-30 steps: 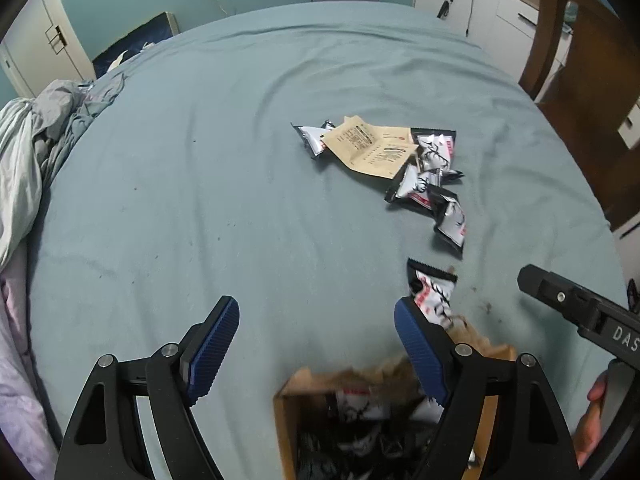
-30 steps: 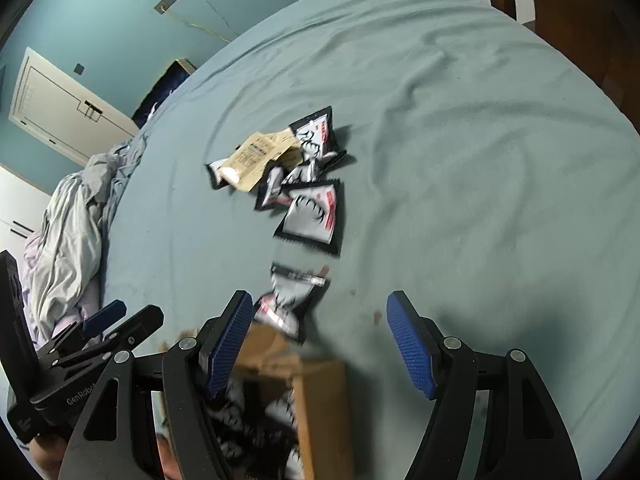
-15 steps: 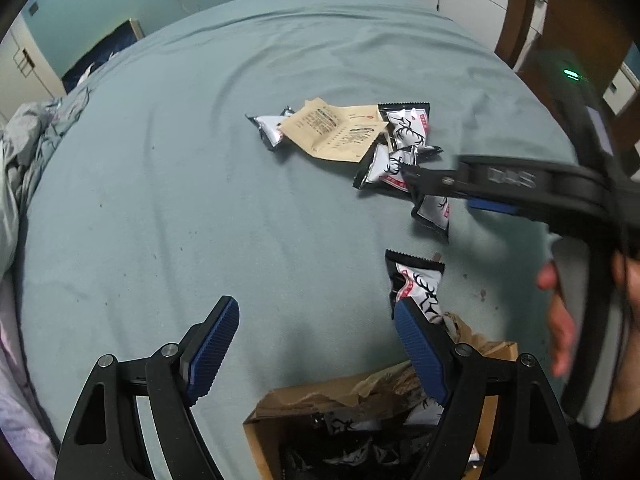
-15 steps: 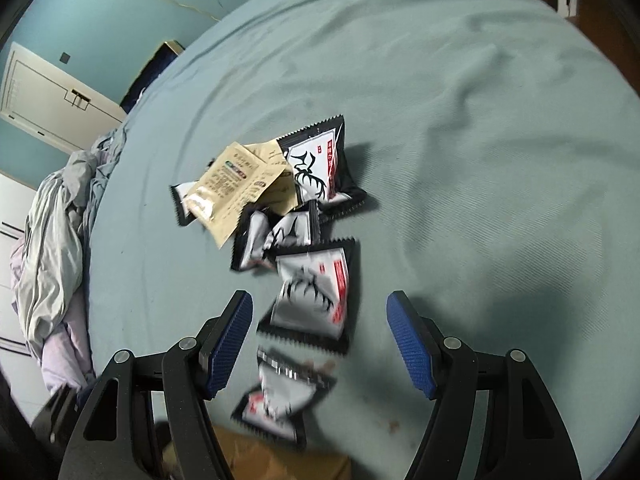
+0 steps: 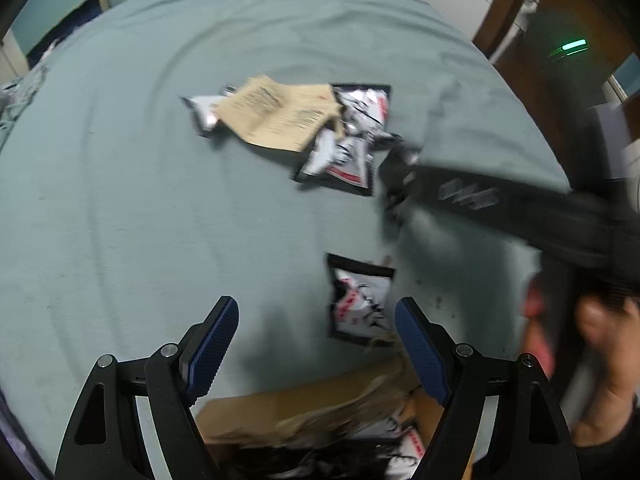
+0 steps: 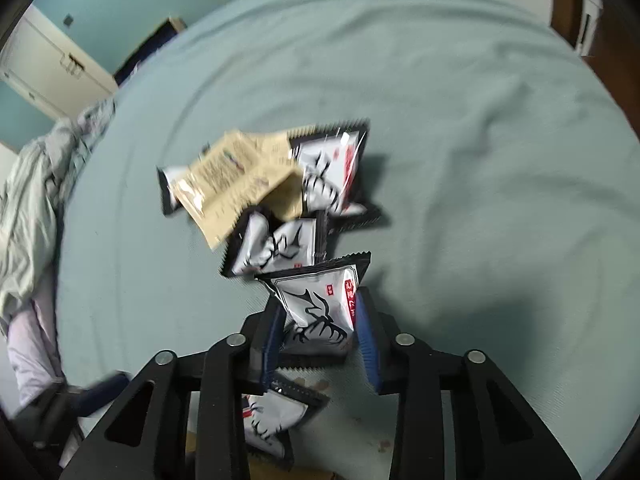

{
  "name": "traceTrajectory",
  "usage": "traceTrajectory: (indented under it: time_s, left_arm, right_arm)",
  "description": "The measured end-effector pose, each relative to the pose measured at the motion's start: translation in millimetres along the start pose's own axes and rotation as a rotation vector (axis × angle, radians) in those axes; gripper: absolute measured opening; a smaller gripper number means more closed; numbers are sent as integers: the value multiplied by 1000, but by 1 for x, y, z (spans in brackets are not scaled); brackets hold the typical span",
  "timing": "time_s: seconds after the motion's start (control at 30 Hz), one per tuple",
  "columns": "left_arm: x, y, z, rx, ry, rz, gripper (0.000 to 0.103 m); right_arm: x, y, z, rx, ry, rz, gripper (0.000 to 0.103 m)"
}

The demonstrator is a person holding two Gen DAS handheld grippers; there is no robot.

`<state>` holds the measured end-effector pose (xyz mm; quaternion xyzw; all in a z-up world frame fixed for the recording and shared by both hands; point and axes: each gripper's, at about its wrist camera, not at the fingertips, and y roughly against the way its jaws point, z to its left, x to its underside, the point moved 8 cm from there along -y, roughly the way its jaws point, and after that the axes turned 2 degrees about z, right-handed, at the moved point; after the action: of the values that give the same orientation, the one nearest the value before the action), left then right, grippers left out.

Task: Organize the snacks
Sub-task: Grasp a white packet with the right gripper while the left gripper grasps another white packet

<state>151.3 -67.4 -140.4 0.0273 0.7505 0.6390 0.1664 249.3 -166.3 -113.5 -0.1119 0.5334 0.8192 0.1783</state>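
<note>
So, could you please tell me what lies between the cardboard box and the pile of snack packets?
One lone packet on the bedsheet, seen in the left wrist view beyond the box.

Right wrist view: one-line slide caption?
Right gripper closes its jaws on a black-and-white snack packet at the near edge of the pile on the teal bedsheet.

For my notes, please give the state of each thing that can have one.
Right tool: jaws just closed, shut on black-and-white foil snack packet.
Left tool: open, empty.
Brown cardboard box: open, packets inside.
Tan paper packet: lying on pile.
</note>
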Motion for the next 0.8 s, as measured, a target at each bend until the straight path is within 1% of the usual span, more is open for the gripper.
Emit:
traceTrajectory:
  time_s: [0.13,0.2,0.23,0.27,0.3,0.37,0.43,0.47,0.5,0.53,0.57,0.6,0.63,0.67,0.7,0.73,0.77,0.8]
  left_arm:
    - [2,-22,-21,-8,-51,58,82]
    - [4,-35,-29,-21,-78,96,82]
    - [6,-42,-33,-12,-83,118,82]
    - [6,-47,-35,-10,-81,136,83]
    - [4,-50,-34,-34,-74,133,86]
    - [0,-53,-30,-51,-54,131,86]
    - [-3,-60,-25,-49,-21,155,86]
    - [-4,-63,-23,-42,-7,167,83]
    - [-4,-66,-21,-37,3,176,68]
    - [-6,-68,-19,-50,5,183,57]
    - [-7,-68,-17,-73,-2,181,44]
    - [-8,-65,-18,-83,-15,170,41]
    - [-8,-63,-21,-66,-21,160,37]
    - [-11,-60,-22,-51,-20,155,36]
    - [-12,-55,-23,-20,-7,138,36]
    - [-17,-48,-25,0,6,111,36]
    - [-23,-35,-26,5,20,62,35]
    - [-30,-25,-24,-6,24,29,35]
  right_arm:
    - [4,53,-24,1,-73,-113,31]
    - [12,83,-42,0,-112,-166,31]
    - [16,92,-46,-11,-127,-181,31]
    - [21,105,-51,-31,-144,-197,31]
    - [26,114,-52,-48,-152,-210,31]
    - [43,132,-55,-92,-167,-249,31]
    - [68,147,-55,-134,-163,-284,31]
    - [82,152,-55,-141,-158,-294,31]
    - [96,154,-55,-140,-149,-303,31]
    - [110,158,-55,-133,-141,-310,31]
    - [119,161,-57,-131,-137,-315,31]
    - [130,165,-57,-129,-133,-323,31]
    - [140,169,-56,-127,-133,-333,31]
    - [146,172,-57,-128,-137,-344,31]
    - [151,176,-58,-132,-145,-354,31]
    - [156,180,-60,-140,-155,-364,31]
    - [159,183,-60,-148,-160,-375,31]
    - [158,183,-60,-150,-157,-381,31]
